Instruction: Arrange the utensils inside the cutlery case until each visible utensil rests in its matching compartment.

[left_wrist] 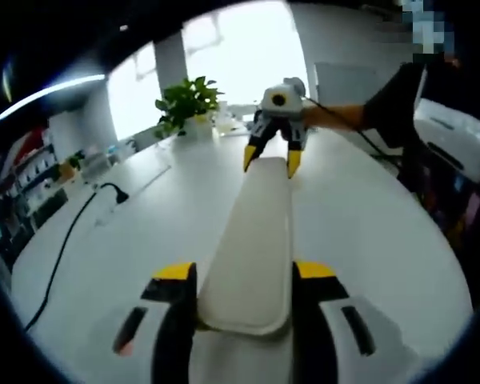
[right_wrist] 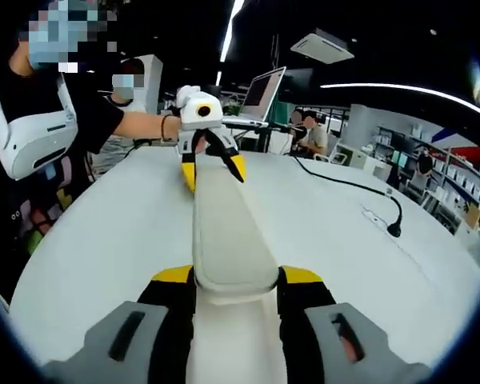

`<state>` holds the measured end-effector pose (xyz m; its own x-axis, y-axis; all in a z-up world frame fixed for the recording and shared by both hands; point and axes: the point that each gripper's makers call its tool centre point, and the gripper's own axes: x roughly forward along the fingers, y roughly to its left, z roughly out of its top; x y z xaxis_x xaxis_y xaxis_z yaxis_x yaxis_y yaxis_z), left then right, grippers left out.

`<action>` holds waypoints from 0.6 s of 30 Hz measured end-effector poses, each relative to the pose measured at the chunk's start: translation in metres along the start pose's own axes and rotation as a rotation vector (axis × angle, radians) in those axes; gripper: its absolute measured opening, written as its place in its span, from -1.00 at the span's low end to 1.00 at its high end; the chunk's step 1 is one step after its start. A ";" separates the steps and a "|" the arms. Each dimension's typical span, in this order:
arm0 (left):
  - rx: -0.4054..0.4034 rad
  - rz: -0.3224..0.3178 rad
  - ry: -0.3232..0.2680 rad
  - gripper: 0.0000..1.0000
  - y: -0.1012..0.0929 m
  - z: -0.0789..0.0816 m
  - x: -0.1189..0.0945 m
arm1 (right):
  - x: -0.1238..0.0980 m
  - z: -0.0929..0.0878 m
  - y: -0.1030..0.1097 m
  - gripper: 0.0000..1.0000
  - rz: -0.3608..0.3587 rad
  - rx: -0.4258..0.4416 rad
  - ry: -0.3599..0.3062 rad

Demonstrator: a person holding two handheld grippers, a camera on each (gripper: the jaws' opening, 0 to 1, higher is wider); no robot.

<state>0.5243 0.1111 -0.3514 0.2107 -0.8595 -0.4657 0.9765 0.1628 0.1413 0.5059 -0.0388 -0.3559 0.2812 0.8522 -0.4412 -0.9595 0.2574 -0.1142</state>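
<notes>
Cutlery case (left_wrist: 252,248), long, white and closed-looking, runs up the centre of the left gripper view, held off the white desk (left_wrist: 368,240) at both ends. My left gripper (left_wrist: 244,308) pinches the near end at bottom centre, yellow-tipped jaws pressed on either side of it. My right gripper (left_wrist: 273,158) shows at upper centre of the same view, jaws clamped on the far end, a hand and dark sleeve behind it.

Right gripper view mirrors this: case (right_wrist: 224,232) runs up the middle, right gripper (right_wrist: 236,300) gripping the near end at bottom centre, left gripper (right_wrist: 214,172) clamping the far end at upper centre-left.

I can't see any utensils or compartments from these angles.

Potted plant (left_wrist: 188,104) sits at upper left of the left gripper view by a bright window. Black cable (left_wrist: 68,240) snakes across the desk at left. In the right gripper view an open laptop (right_wrist: 260,94) stands at upper centre behind the case, and a cable (right_wrist: 360,192) ends in a plug at right. Person in dark clothes with a white device strapped on the chest at upper left.
</notes>
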 end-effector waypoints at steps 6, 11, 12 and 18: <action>-0.017 -0.001 -0.001 -0.02 0.005 -0.001 0.008 | 0.000 -0.007 -0.007 -0.19 -0.012 0.031 -0.005; -0.032 -0.001 -0.008 -0.02 0.005 -0.003 0.008 | 0.002 -0.009 -0.006 -0.19 -0.007 0.048 -0.002; -0.034 0.000 -0.006 -0.02 0.005 -0.004 0.008 | 0.002 -0.009 -0.005 -0.19 -0.006 0.048 -0.001; -0.030 0.008 0.002 -0.07 0.005 -0.007 0.009 | 0.003 -0.011 -0.005 -0.19 -0.001 0.073 -0.004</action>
<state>0.5316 0.1079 -0.3613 0.2181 -0.8571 -0.4666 0.9758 0.1837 0.1186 0.5116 -0.0424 -0.3663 0.2824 0.8537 -0.4376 -0.9555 0.2908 -0.0493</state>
